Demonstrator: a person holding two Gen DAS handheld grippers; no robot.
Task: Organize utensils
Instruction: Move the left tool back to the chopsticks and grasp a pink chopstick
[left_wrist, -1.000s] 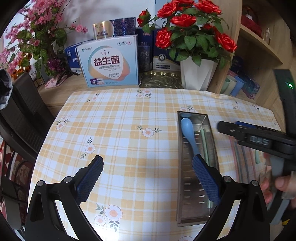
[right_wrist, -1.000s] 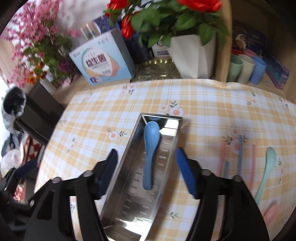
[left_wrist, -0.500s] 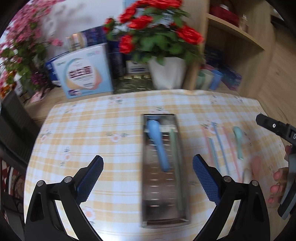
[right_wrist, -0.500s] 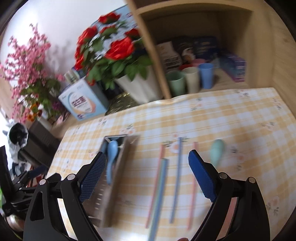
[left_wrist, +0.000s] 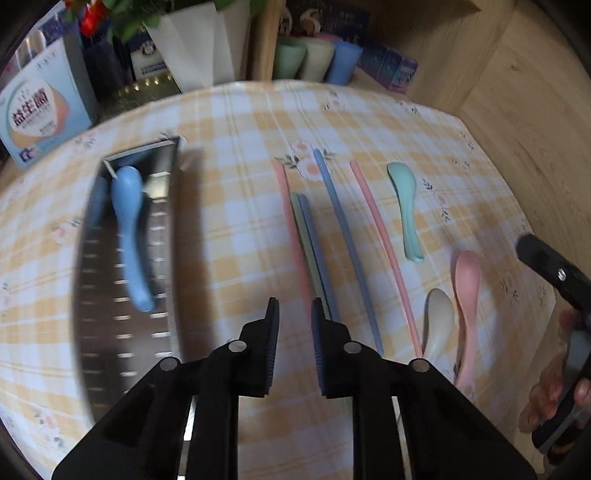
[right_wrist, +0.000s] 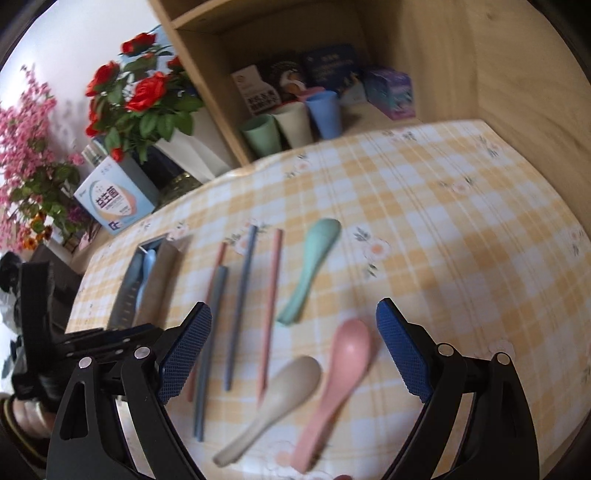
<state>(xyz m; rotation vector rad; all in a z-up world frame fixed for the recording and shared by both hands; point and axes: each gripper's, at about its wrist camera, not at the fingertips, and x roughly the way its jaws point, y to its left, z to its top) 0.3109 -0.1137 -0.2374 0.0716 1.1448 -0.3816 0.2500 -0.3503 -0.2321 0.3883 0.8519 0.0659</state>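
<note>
Grippers: L (left_wrist: 294, 312) jaws closing, nothing gripped | R (right_wrist: 293, 325) wide apart, above pink spoon (right_wrist: 341, 363)

益生菌 — on light-blue box (left_wrist: 35, 110)

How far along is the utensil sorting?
Done: one blue spoon lies in the perforated steel tray. In hand: nothing; the left gripper is closing empty, the right gripper is open. Left on the checked tablecloth: mint spoon, pink spoon, beige spoon, five chopsticks.

Both grippers are black linkage frames with silver pivot screws and blue, dimple-textured fingers (right_wrist: 186, 349).
</note>
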